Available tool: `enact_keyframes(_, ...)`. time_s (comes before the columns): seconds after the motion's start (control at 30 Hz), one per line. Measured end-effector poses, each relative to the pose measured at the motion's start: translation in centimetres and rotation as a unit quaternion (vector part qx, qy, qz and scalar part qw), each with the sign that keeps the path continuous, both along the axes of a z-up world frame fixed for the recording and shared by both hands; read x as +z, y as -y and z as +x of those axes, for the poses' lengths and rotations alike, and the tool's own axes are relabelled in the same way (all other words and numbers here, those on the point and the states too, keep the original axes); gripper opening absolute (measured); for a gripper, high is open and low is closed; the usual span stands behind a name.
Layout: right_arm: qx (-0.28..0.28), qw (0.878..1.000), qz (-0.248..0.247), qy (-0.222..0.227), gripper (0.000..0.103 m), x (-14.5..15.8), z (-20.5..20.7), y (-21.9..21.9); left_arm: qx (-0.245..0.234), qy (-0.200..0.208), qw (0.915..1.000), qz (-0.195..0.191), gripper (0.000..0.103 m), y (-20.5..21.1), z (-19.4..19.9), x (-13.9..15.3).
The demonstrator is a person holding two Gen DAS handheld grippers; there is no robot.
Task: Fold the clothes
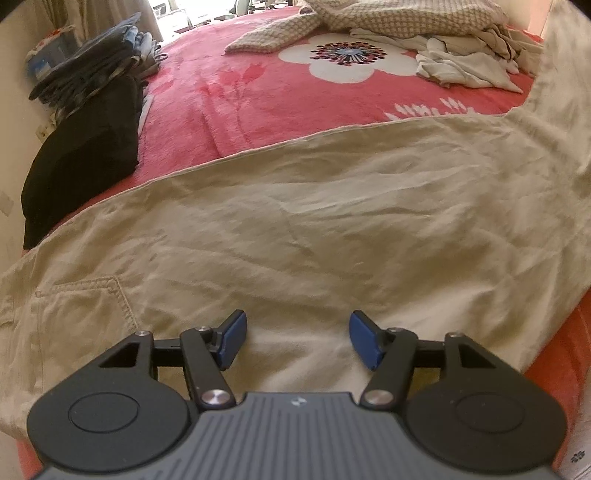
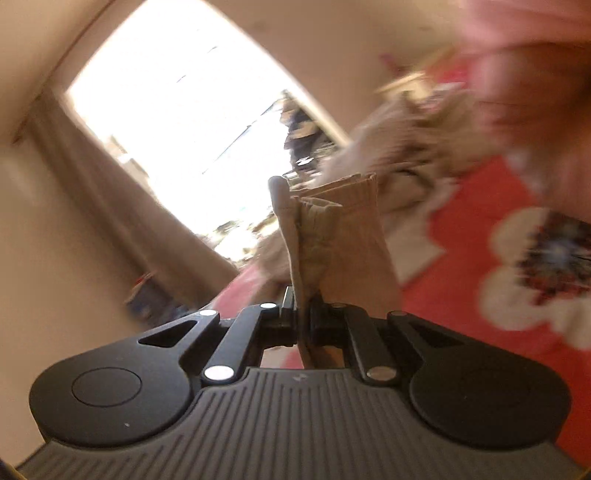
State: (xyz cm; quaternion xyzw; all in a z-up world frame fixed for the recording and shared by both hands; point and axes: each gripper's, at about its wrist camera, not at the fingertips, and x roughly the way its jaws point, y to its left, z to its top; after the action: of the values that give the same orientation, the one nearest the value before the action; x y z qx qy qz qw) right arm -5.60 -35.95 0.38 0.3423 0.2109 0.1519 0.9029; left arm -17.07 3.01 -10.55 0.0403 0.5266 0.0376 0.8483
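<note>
Trousers [image 1: 295, 229], beige, lie spread across the near part of the bed, on a red blanket [image 1: 236, 96] printed with a large white flower. A stitched back pocket [image 1: 85, 306] shows at lower left of the left wrist view. The cloth is creased but mostly flat; at the right edge of that view it rises steeply out of frame.

Left hand-held gripper [image 1: 297, 341] hangs over the trousers, tilted downward, jaws standing well apart. Blue pads [image 1: 232, 339] face each other with only the flat cloth seen between them; nothing is pinched. Whether the tips touch the fabric cannot be told.

Right hand-held gripper [image 2: 303, 314] is clamped tight on a bunched end of the same beige trousers [image 2: 332, 236]. The fabric stands up from the closed jaws in a folded column, a hemmed edge at its top. This view is heavily blurred; a bright window [image 2: 184, 110] and a curtain [image 2: 122, 206] sit behind, the red blanket to the right.

Elsewhere on the bed: a stack of dark folded clothes [image 1: 92, 110] at the left edge, a checked garment [image 1: 354, 22] and a rumpled pile of white laundry [image 1: 469, 59] at the far side, well apart from the trousers.
</note>
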Motion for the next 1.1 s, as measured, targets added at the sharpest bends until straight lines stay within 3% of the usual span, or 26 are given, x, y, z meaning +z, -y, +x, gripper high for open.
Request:
enact_keyframes(0.13, 0.064, 0.998, 0.003, 0.023, 0.004, 2.2, 0.8, -4.9, 0.006, 0.012, 0.9999, 0.009, 0.062, -1.0, -0.7, 0.9)
enact_keyframes(0.27, 0.123, 0.992, 0.012, 0.035, 0.004, 3.1, 1.3, -9.6, 0.032, 0.019, 0.9992, -0.013, 0.061, -3.1, -1.1, 1.8)
enact_keyframes(0.5, 0.213, 0.975, 0.057, -0.003, 0.004, 2.2, 2.0, -17.1, 0.084, 0.057, 0.9922, -0.072, 0.061, -8.5, -2.4, 4.5)
enact_keyframes(0.67, 0.280, 0.959, 0.045, -0.012, 0.004, 2.1, 0.7, -22.8, 0.142, 0.095, 0.9840, -0.052, 0.061, -13.6, -4.6, 6.6)
enact_keyframes(0.77, 0.335, 0.942, 0.019, -0.004, 0.004, 2.0, -0.2, -27.2, 0.192, 0.109, 0.9736, -0.057, 0.060, -17.5, -6.5, 7.5)
enact_keyframes(0.97, 0.437, 0.899, -0.031, -0.005, 0.004, 1.1, -2.5, -35.8, 0.285, 0.116, 0.9459, -0.103, 0.058, -24.2, -12.1, 8.4)
enact_keyframes(1.1, 0.503, 0.860, -0.080, 0.028, 0.004, 0.9, -5.7, -42.3, 0.334, 0.116, 0.9290, -0.110, 0.058, -27.3, -15.2, 8.5)
